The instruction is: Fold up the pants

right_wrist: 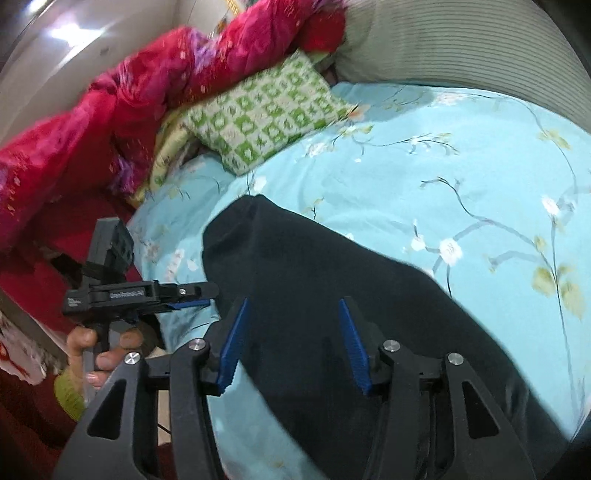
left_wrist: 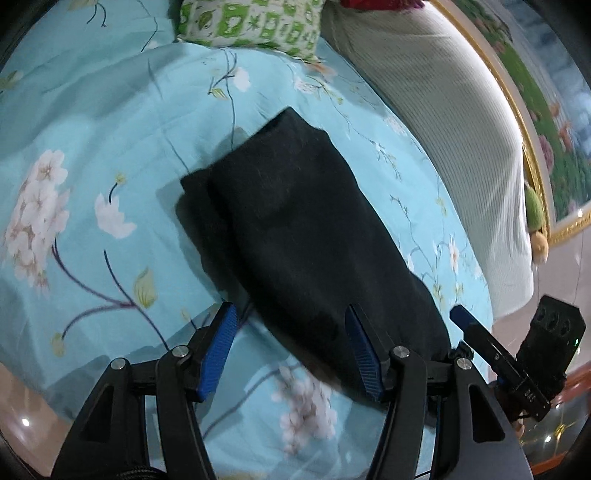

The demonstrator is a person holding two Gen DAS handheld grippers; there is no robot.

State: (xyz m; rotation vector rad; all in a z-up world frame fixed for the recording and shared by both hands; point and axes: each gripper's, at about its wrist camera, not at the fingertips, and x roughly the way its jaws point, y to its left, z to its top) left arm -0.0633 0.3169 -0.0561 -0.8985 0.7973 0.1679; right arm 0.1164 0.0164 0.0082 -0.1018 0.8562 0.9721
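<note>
The black pants (left_wrist: 295,229) lie folded into a long strip on the light blue flowered bedsheet (left_wrist: 92,129). They also show in the right wrist view (right_wrist: 332,280). My left gripper (left_wrist: 291,314) is open, its blue pads just above the near end of the pants, holding nothing. My right gripper (right_wrist: 291,306) is open over the near part of the pants, holding nothing. The right gripper's side shows at the right edge of the left wrist view (left_wrist: 517,354). The left gripper shows at the left of the right wrist view (right_wrist: 140,291), held by a hand.
A green-and-white checked pillow (left_wrist: 251,22) lies at the head of the bed, also in the right wrist view (right_wrist: 266,110). A white ribbed cushion (left_wrist: 461,129) lines the right side. A red and pink quilt (right_wrist: 110,110) is heaped at the far left.
</note>
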